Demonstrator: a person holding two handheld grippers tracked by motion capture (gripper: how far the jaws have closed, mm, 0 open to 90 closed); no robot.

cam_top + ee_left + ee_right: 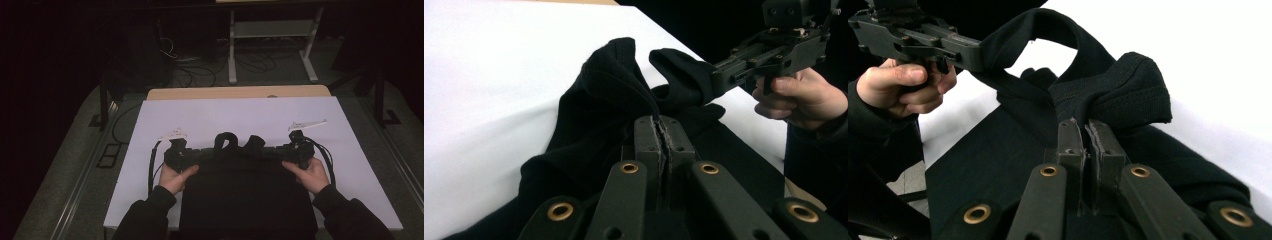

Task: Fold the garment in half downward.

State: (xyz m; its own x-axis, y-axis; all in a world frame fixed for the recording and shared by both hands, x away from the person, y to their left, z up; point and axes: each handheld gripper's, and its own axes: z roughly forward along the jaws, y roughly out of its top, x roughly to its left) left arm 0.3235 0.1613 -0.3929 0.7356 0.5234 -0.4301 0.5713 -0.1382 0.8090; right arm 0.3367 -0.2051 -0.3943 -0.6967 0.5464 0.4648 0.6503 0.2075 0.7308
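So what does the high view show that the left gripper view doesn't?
High view alone: the wooden table edge behind the white sheet, floor cables, and both of the person's sleeves.
Left gripper view alone: the left gripper jaws, shut on a fold of the black garment, close up.
Both: the garment, the white sheet, the right gripper pinching the fabric.

A garment (247, 190) lies on the near middle of the table (240, 112), with cables (200, 70) on the floor behind.
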